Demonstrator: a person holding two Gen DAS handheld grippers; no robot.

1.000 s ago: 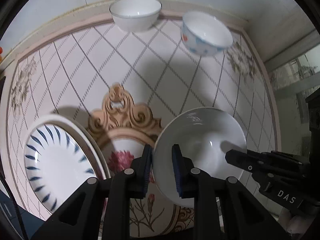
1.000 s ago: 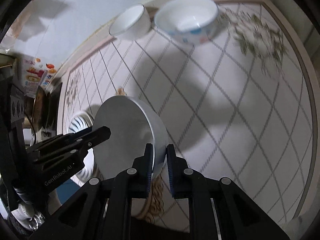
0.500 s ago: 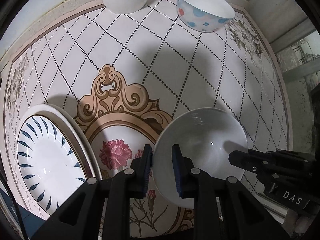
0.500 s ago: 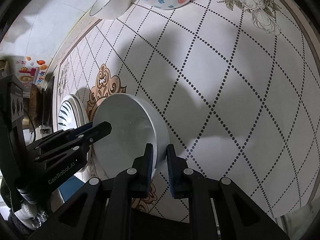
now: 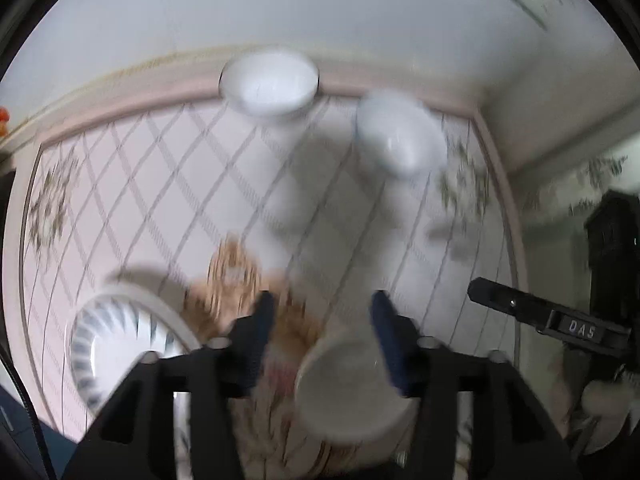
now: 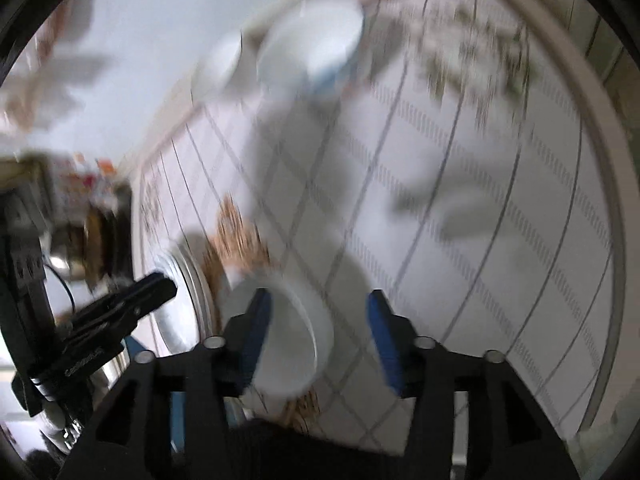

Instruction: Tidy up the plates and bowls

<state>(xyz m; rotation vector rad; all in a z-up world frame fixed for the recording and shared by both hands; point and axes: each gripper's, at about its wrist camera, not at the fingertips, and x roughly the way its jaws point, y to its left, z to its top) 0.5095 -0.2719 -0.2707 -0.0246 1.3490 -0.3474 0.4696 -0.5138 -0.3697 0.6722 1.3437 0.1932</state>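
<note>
The picture is blurred by motion. A plain white bowl (image 5: 352,388) (image 6: 292,336) sits low on the patterned table (image 5: 160,184), over its floral emblem. My left gripper (image 5: 322,304) is above it, its jaws opening, and the blue pads stand off the rim. My right gripper (image 6: 318,304) is also opening, with the bowl's rim loose between its fingers. Each gripper shows at the edge of the other's view. A blue-striped plate (image 5: 112,344) (image 6: 180,292) lies to the left.
At the table's far edge by the wall stand a white bowl (image 5: 270,84) (image 6: 218,64) and a blue-spotted bowl (image 5: 400,140) (image 6: 312,48). Between them and the near dishes is bare diamond-patterned tabletop (image 6: 480,240). Clutter sits beyond the left edge.
Both grippers were shut on opposite sides of the white bowl's rim; now both have opened and drawn up and back from it. The bowl looks smaller and lower in both views.
</note>
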